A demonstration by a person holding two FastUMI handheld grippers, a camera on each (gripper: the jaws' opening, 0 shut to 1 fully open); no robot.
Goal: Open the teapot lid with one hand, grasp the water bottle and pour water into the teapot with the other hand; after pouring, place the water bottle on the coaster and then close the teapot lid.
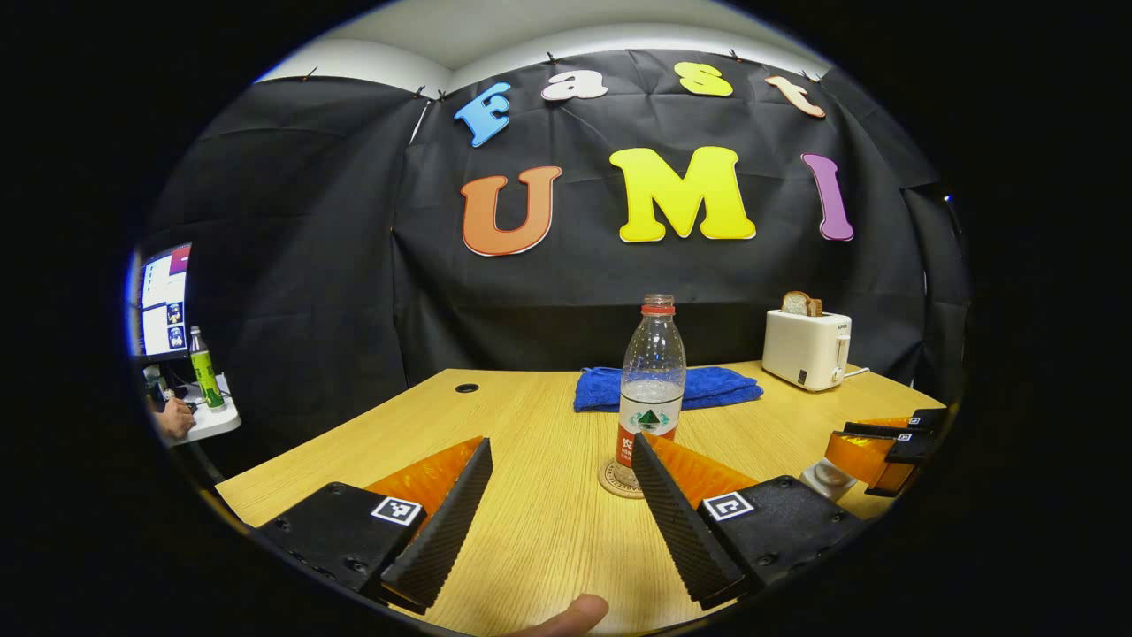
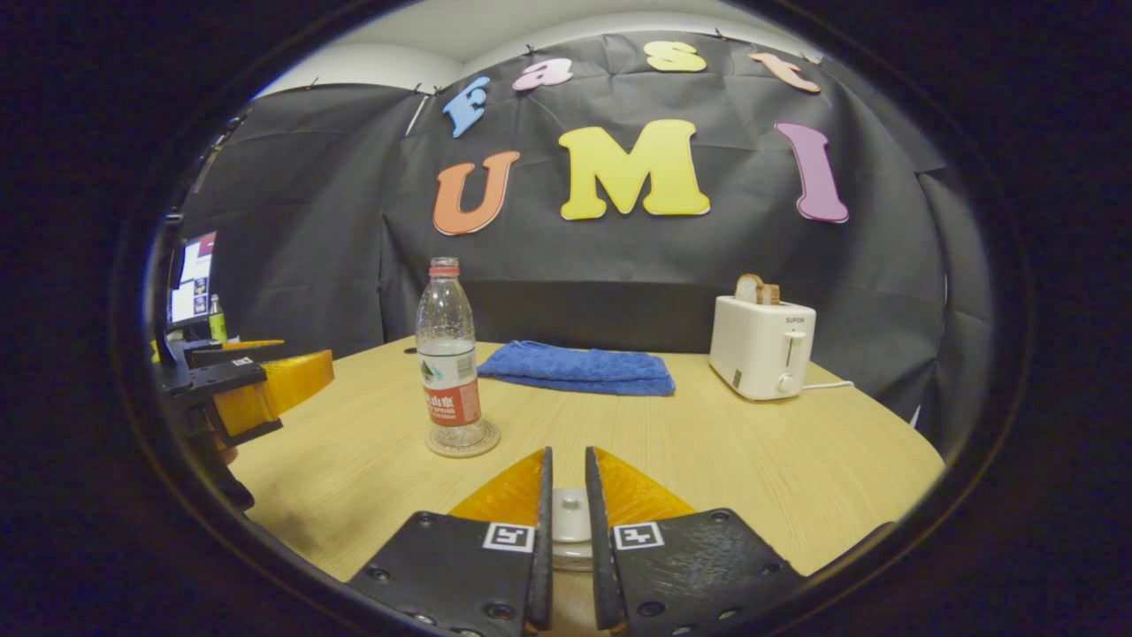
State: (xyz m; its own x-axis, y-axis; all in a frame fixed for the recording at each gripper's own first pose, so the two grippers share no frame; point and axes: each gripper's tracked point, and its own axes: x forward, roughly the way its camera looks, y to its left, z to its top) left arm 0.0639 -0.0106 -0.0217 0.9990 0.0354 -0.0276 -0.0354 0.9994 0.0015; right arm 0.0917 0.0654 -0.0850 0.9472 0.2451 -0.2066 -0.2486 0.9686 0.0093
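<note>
On the wooden table [image 2: 752, 460], close under the right gripper [image 2: 566, 522], sits the white teapot lid [image 2: 570, 518] with its small knob. The fingers stand nearly together with the knob in the narrow gap between them; whether both press on it I cannot tell. By my reading the lid is being set back or has just been seated, since the teapot body itself is hidden below the fingers. In the left gripper view a pale bit of that teapot [image 1: 827, 478] peeks out under the right gripper [image 1: 884, 447].

Farther out, the water bottle [image 2: 448, 354] stands upright on the round coaster [image 2: 462, 440], uncapped, clear, with water only partway up and a red and white label. That placement suggests the pouring step is finished.

Toward it points the left gripper [image 1: 557, 522], fingers spread wide and holding nothing, the bottle [image 1: 652, 380] and coaster [image 1: 619, 482] just beyond its right finger; it looks freshly let go.

Behind lie a folded blue towel [image 2: 575, 367] and a white toaster [image 2: 762, 345] holding bread.
</note>
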